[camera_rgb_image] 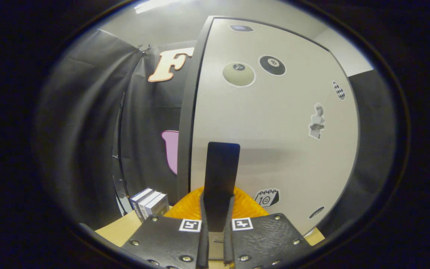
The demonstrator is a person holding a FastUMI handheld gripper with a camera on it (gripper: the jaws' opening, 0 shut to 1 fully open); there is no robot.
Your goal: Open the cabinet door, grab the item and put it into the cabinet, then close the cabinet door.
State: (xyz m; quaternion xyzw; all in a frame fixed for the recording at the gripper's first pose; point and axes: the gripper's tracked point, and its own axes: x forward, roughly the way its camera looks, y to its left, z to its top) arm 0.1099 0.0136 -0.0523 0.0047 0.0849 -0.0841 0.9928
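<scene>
The fingers (218, 186) are pressed together just before the closed cabinet door (274, 142); the orange item (246, 207) sits below. Best hook the door's left edge and swing it open.

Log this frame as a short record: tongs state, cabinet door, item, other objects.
tongs: fingers close together, nearly shut, nothing visibly clamped between them
cabinet door: pale, covered with stickers, looks shut, just ahead of the fingers
door edge: dark frame strip on the door's left side
orange item: ribbed, on the table beneath the fingers, in front of the door
boxes: small stack standing left of the orange item
table: light wood
</scene>
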